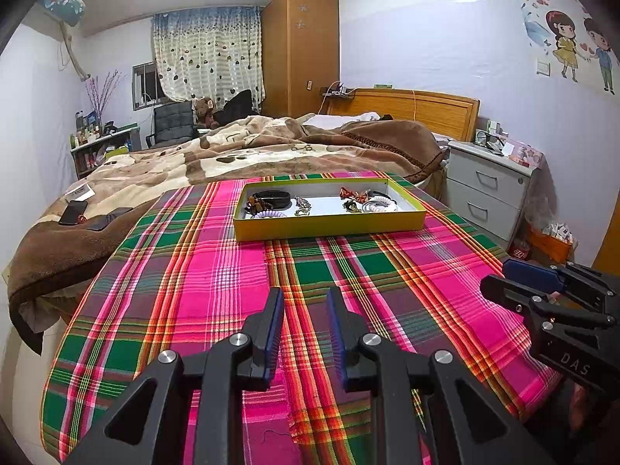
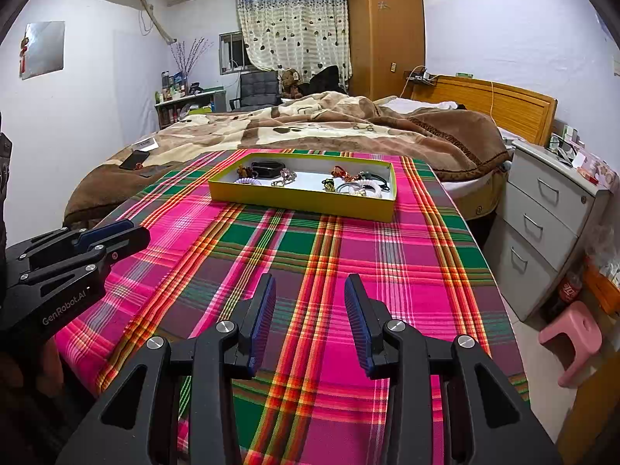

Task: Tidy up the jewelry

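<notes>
A plaid cloth [image 1: 217, 279] covers the table; at its far end sits a yellow tray [image 1: 329, 224] holding the jewelry [image 1: 306, 206], a jumble of bands and trinkets; the left gripper [image 1: 304, 298] and right gripper [image 2: 310, 285] hover over the near cloth, well apart from the tray, jaws parted, both empty.

Plaid cloth [image 1: 232, 271], pink-green, covers table. Behind it bed with brown paw-print blanket [image 1: 240, 147] rumpled; wooden headboard [image 1: 418, 110] against wall. Dark phone [image 1: 73, 212] lies on blanket near bed's left edge. White nightstand [image 2: 550, 224] with drawers right of bed; pink stool [image 2: 573, 339] on floor near it. Tall wooden wardrobe [image 1: 300, 52] in corner, patterned curtain [image 1: 207, 52] beside. Cartoon couple sticker [image 1: 581, 48] on right wall.
</notes>
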Available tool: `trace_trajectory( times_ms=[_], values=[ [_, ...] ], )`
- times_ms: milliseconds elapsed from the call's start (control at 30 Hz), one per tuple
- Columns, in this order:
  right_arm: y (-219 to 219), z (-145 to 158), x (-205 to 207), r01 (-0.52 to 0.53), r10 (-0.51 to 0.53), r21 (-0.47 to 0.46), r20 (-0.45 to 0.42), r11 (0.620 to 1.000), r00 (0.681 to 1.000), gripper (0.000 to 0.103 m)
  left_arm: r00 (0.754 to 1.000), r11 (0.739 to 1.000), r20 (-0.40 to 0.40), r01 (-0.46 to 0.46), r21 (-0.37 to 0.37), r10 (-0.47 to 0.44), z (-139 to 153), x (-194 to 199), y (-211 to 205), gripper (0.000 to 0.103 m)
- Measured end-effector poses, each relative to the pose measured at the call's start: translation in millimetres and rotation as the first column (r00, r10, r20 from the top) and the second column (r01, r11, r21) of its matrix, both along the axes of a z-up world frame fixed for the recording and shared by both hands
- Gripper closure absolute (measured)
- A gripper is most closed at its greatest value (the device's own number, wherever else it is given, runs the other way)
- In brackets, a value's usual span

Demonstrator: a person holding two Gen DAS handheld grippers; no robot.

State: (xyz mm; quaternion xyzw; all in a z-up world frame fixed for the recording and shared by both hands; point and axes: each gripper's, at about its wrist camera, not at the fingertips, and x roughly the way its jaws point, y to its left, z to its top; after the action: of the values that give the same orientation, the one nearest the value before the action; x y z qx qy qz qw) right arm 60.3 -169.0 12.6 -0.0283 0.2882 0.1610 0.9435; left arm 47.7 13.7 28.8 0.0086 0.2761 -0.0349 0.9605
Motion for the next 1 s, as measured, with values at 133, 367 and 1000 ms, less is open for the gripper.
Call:
trace_trajectory(
  times_ms=[133, 367, 1000],
  values=[
    [0.0, 0.1, 0.0, 0.0, 0.0, -0.001, 0.0, 1.0, 1.0, 0.065, 1.0, 1.0, 0.001, -0.001, 0.001, 0.001, 0.0, -0.5, 0.6, 0.081],
    [-0.1, 0.3, 0.5, 0.001, -0.001, 0.0, -0.001, 1.0, 1.0, 0.065, 1.0, 1.0, -0.005, -0.004, -0.005, 0.004, -0.8, -1.0, 1.3, 0.081],
    [-0.2, 0.4, 0.6, 0.001, -0.001, -0.001, -0.001, 1.0, 1.0, 0.065, 0.999, 0.999, -0.023, -0.032, 0.01, 0.032, -9.7, 0.5, 1.4, 0.081]
  ],
)
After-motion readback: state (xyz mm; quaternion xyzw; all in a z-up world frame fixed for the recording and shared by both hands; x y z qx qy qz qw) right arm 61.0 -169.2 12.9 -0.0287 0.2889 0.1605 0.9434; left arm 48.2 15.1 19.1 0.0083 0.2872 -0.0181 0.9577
